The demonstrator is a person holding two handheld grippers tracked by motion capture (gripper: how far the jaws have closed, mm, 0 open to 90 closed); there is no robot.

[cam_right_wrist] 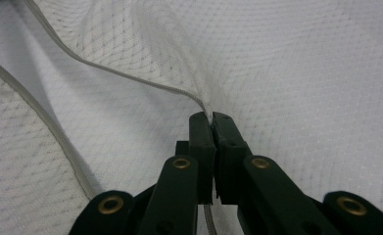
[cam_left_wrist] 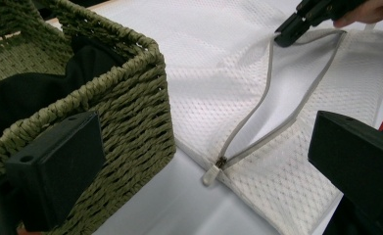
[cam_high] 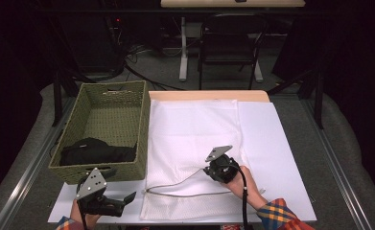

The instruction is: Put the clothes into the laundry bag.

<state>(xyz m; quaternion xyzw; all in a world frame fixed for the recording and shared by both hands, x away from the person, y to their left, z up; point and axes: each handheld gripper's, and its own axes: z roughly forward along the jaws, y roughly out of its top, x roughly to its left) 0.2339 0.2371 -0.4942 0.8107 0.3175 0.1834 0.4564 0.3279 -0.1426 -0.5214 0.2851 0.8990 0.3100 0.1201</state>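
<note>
- The left claw [cam_high: 129, 197] is waiting near the counter's [cam_high: 290, 158] front edge with its jaws apart, holding nothing; the wicker basket [cam_high: 109, 125] with dark clothing [cam_high: 96, 151] is sitting just beyond it.
- The white mesh laundry bag [cam_high: 194, 143] is lying flat to that claw's right, its grey zipper [cam_left_wrist: 257, 122] gaping open and the pull [cam_left_wrist: 211, 172] resting at the near end.
- The right claw [cam_right_wrist: 211, 122] is clamping the bag's upper zipper edge; lifting it gently, without tugging, should be keeping the mouth open for loading.

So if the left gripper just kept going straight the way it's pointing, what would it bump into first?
Probably the zipper pull of the white mesh bag, which lies straight ahead between the open left gripper jaws. The woven basket corner sits close beside that line, and depth is hard to judge.
</note>
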